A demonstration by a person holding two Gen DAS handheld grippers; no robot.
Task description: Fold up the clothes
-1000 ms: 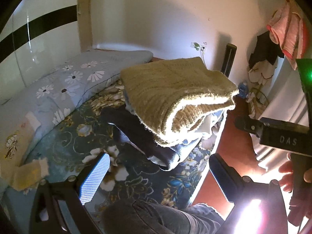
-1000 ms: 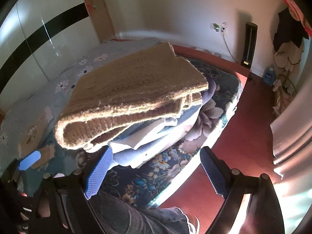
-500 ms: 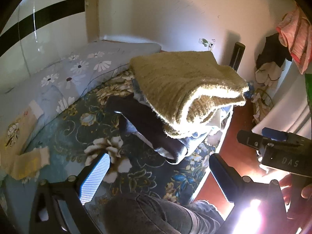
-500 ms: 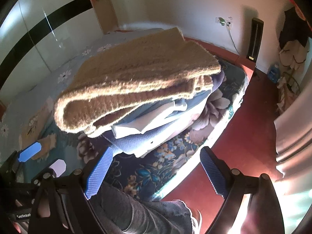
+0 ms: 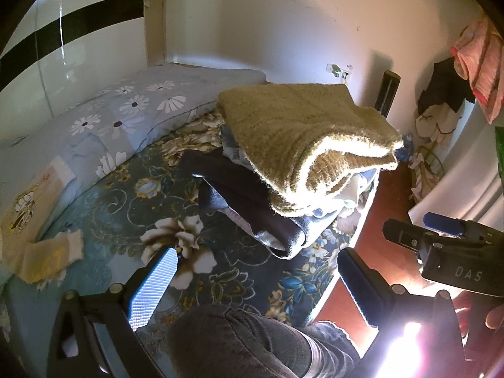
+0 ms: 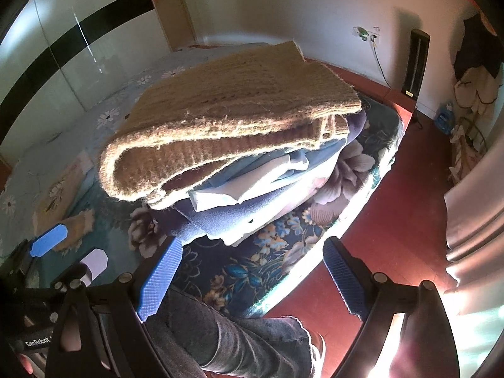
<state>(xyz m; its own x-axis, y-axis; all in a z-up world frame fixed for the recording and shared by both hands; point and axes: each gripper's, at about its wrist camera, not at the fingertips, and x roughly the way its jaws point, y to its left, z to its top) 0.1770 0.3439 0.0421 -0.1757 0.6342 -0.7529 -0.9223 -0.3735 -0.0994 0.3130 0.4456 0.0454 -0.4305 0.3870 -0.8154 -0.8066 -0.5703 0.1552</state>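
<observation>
At far left of my left wrist view, a small cream garment (image 5: 41, 245) lies unfolded on the bed (image 5: 104, 208), beside a floral pillow (image 5: 126, 116). I judge this item to be the remaining work.

Centre: a stack of folded clothes (image 5: 283, 189) sits near the bed's edge. A tan knit sweater (image 5: 302, 135) tops it; dark and light blue layers lie beneath. I judge this portion of the task complete.

My left gripper (image 5: 256, 277) is spread wide and holds nothing. It hangs above the bed, apart from the stack, over a trouser leg (image 5: 252, 346).

My right gripper (image 6: 252, 267) is likewise spread wide and holds nothing. The sweater (image 6: 236, 110) sits ahead of it, not touching.

Readable markings: "DAS" on the right unit's body (image 5: 466, 274). "GenRobot" on the left unit's body (image 6: 34, 343). Text beyond that word is cut off.
</observation>
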